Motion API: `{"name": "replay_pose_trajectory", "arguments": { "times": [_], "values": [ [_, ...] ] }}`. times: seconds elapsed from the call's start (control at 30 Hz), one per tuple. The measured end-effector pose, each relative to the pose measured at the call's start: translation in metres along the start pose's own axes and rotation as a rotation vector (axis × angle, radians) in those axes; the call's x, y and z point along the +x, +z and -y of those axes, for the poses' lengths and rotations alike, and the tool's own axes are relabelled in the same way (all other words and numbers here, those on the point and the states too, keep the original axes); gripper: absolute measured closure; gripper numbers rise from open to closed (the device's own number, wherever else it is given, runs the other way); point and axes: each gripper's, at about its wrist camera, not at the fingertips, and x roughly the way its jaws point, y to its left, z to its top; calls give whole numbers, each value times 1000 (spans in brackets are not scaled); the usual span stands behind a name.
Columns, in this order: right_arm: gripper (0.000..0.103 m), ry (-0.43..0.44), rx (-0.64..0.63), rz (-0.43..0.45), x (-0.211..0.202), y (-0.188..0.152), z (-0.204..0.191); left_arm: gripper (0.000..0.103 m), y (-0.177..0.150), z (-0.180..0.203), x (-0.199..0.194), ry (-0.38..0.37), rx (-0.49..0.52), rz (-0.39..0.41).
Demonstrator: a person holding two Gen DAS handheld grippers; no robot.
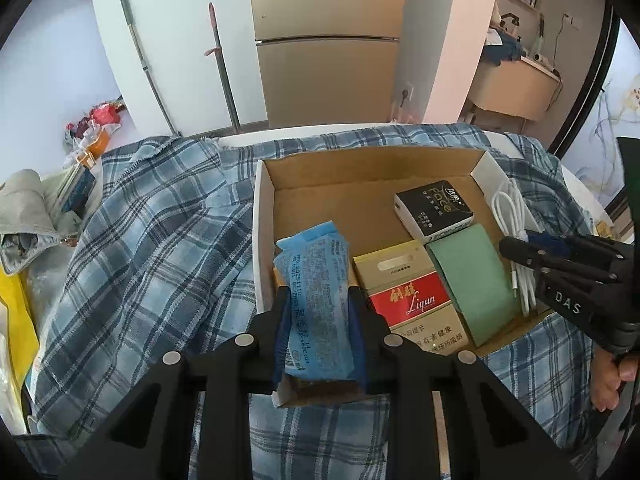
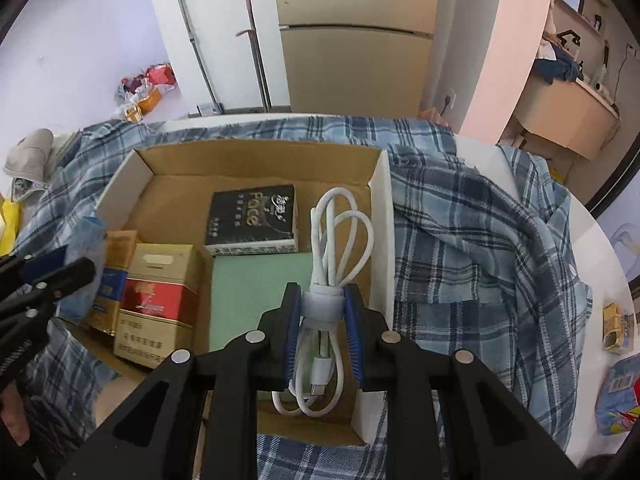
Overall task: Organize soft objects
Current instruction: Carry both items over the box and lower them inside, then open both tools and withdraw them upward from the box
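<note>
A cardboard box (image 1: 360, 168) (image 2: 256, 156) lies on a blue plaid shirt (image 1: 160, 232) (image 2: 472, 232). My left gripper (image 1: 318, 312) is shut on a blue soft packet (image 1: 316, 296) held over the box's left near corner. My right gripper (image 2: 322, 308) is shut on a coiled white cable (image 2: 332, 240) at its white strap, over the box's right side; the cable also shows in the left wrist view (image 1: 516, 220). Inside lie a black "Face" tissue pack (image 1: 436, 208) (image 2: 256, 216), a red and gold carton (image 1: 408, 300) (image 2: 160, 300) and a green pad (image 1: 472, 276) (image 2: 256, 292).
The shirt covers a white round table (image 2: 600, 248). Small packets (image 2: 616, 360) lie at its right edge. A grey cloth (image 1: 24, 208) and bags lie at the left. Mop handles (image 1: 224, 68) lean on the wall by a fridge (image 1: 328, 40).
</note>
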Motion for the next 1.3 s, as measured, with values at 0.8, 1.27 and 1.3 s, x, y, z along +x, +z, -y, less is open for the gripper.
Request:
{"name": "replay_pose_trajectory", "arguments": {
  "times": [0.8, 1.27, 1.3],
  "values": [
    [51, 69, -19, 261, -115, -5, -13, 46, -7, 14, -135, 46, 34, 340],
    [44, 101, -30, 509, -215, -47, -26, 20, -73, 24, -231, 23, 38, 691],
    [43, 99, -27, 523, -217, -50, -26, 18, -79, 24, -234, 22, 33, 712]
  ]
}}
